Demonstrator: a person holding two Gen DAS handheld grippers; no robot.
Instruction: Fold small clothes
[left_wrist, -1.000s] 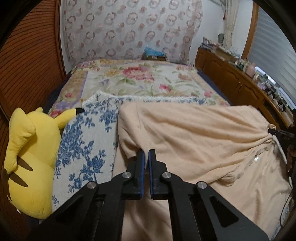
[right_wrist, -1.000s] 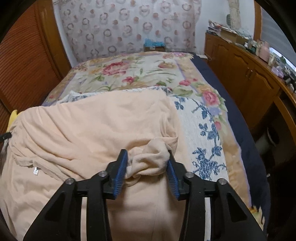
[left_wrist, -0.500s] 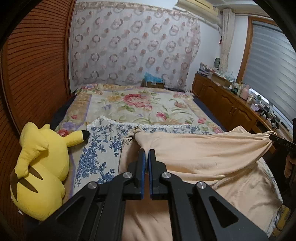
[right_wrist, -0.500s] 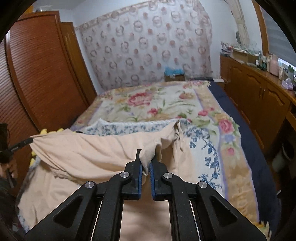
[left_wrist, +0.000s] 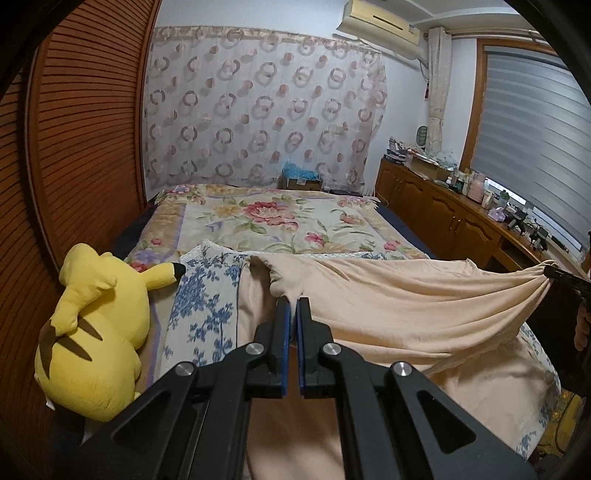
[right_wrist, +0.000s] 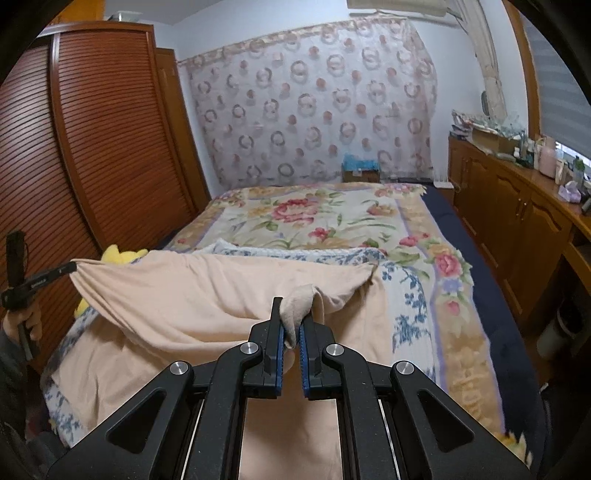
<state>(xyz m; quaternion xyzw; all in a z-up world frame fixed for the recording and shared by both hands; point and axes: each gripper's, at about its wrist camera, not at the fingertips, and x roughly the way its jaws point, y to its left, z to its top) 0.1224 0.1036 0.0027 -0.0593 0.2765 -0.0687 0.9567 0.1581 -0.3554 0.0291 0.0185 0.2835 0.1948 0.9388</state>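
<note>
A peach garment (left_wrist: 399, 310) (right_wrist: 192, 295) hangs stretched above the bed, held at two points of its upper edge. My left gripper (left_wrist: 293, 301) is shut on the left bunch of fabric. My right gripper (right_wrist: 293, 312) is shut on the right bunch, a wad of cloth pinched between its blue pads. In the left wrist view the right gripper's tip (left_wrist: 565, 277) shows at the far right edge with the cloth drawn to it. In the right wrist view the left gripper's tip (right_wrist: 55, 275) shows at the far left. The lower part of the garment drapes onto the bed.
Under the garment lies a blue-flowered white cloth (left_wrist: 207, 302) (right_wrist: 410, 291) on a floral bedspread (left_wrist: 280, 221). A yellow plush toy (left_wrist: 96, 325) lies at the bed's left edge by a slatted wooden wardrobe (right_wrist: 92, 147). Wooden cabinets (left_wrist: 443, 221) with clutter run along the right.
Both grippers rose and tipped upward, lifting the garment's top edge off the bed and stretching it between them. The right jaws, earlier apart around a wad of cloth, have shut on it.
</note>
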